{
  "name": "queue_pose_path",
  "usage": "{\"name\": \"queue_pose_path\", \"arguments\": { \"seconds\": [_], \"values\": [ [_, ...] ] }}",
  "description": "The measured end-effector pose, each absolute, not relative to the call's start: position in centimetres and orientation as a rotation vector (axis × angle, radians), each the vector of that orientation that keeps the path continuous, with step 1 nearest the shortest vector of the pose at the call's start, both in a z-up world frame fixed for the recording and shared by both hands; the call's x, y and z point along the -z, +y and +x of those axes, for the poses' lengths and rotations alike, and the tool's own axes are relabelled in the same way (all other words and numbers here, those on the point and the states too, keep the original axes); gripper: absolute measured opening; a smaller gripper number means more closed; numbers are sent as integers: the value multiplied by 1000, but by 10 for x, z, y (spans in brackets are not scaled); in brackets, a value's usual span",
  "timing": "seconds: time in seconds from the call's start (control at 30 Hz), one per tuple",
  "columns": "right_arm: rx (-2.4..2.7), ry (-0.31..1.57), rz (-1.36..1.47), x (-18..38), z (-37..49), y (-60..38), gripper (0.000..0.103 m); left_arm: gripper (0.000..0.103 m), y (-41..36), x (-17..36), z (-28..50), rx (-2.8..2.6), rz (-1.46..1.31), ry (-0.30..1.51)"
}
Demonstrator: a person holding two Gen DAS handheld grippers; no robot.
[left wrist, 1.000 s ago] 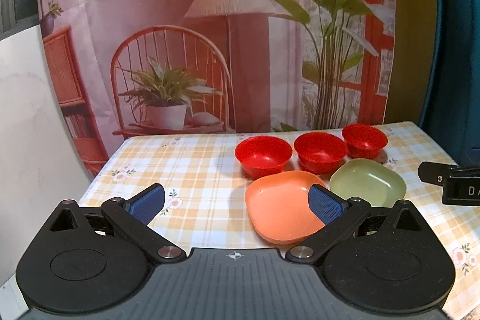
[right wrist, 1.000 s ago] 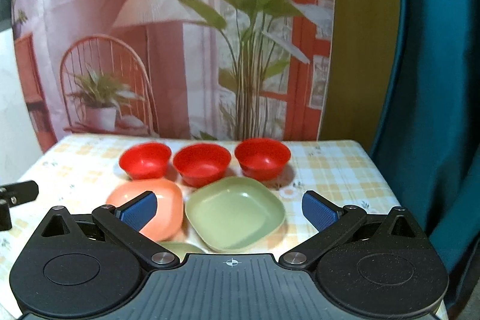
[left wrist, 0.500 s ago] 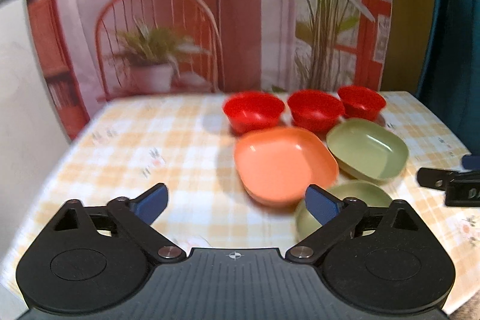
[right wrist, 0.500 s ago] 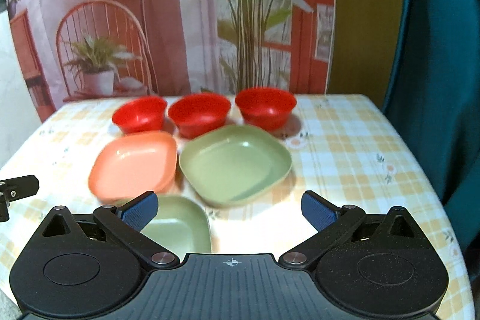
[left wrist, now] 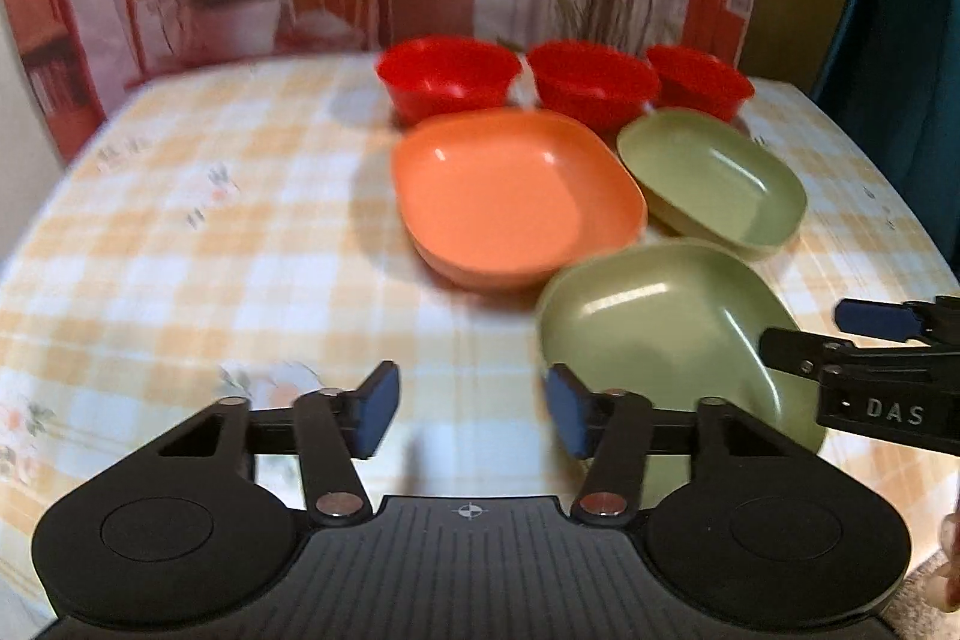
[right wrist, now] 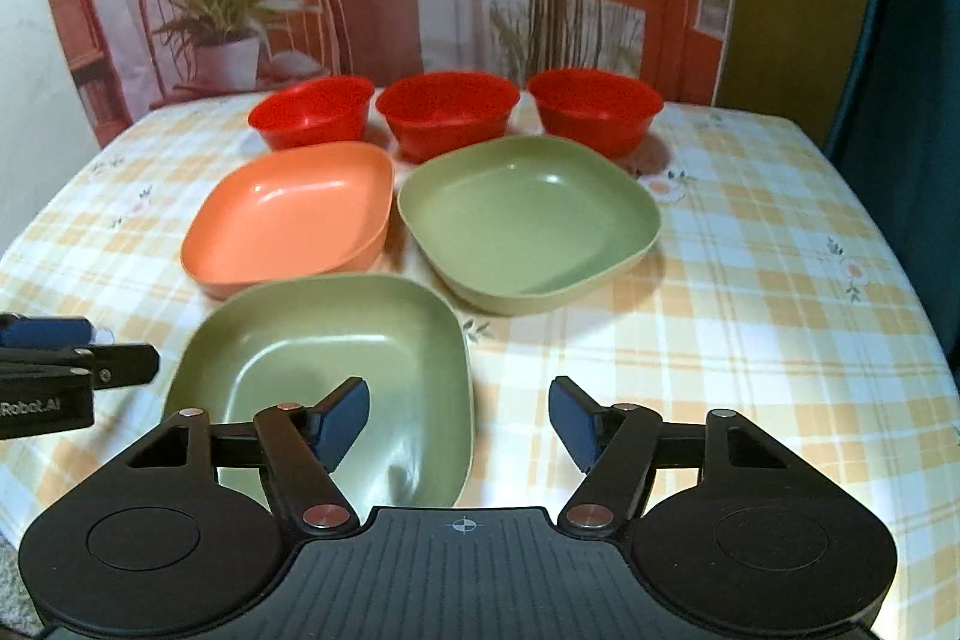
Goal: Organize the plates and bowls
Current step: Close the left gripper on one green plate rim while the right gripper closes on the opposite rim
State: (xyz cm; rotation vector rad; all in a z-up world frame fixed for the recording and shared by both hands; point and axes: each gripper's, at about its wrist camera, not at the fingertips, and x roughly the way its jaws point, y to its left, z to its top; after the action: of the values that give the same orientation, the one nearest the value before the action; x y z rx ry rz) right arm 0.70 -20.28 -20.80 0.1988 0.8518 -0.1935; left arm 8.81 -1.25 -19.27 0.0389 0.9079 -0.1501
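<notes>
Nearest, both grippers, left gripper (left wrist: 468, 415) & right gripper (right wrist: 459, 424), have fingers closing w/ nothing pinched yet. The near green plate (right wrist: 336, 370) sits on the table (right wrist: 750, 280) between them. Best approach: straddle its rim squarely before squeezing; orange plate (right wrist: 294, 220), 2nd green plate (right wrist: 528, 214) & three red bowls (right wrist: 447, 109) lie beyond.

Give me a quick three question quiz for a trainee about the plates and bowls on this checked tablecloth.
1. How many red bowls stand in the back row?
2. True or false: the orange plate is stacked inside a green plate.
3. Which plate lies nearest the right gripper: A the orange plate, B the far green plate, C the near green plate?

Key: 1. three. 2. false, it sits alone on the tablecloth. 3. C.
</notes>
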Motion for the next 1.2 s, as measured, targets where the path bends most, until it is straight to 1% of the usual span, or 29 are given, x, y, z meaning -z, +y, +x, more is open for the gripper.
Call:
{"name": "queue_pose_path", "arguments": {
  "seconds": [0.07, 0.13, 0.27, 0.33, 0.47, 0.53, 0.6, 0.7, 0.97, 1.2],
  "values": [
    [190, 868, 214, 212, 7, -204, 59, 52, -16, 197, 88, 178, 33, 915],
    [184, 881, 224, 218, 8, -206, 56, 45, -21, 202, 90, 197, 48, 926],
    [166, 902, 233, 225, 10, -206, 52, 41, -27, 208, 89, 212, 54, 946],
    [158, 913, 240, 228, 12, -206, 47, 37, -27, 211, 90, 220, 43, 959],
    [151, 917, 242, 231, 14, -206, 45, 32, -29, 213, 88, 241, 33, 973],
    [147, 918, 239, 231, 15, -206, 42, 24, -29, 214, 88, 254, 14, 973],
    [139, 921, 239, 231, 15, -205, 38, 19, -28, 215, 89, 271, -10, 976],
    [121, 927, 239, 230, 16, -202, 32, 14, -31, 217, 88, 293, -6, 978],
    [122, 932, 257, 228, 17, -202, 30, 13, -30, 217, 87, 295, -2, 968],
    [131, 913, 279, 221, 14, -203, 29, 13, -29, 211, 85, 294, 9, 942]
  ]
}}
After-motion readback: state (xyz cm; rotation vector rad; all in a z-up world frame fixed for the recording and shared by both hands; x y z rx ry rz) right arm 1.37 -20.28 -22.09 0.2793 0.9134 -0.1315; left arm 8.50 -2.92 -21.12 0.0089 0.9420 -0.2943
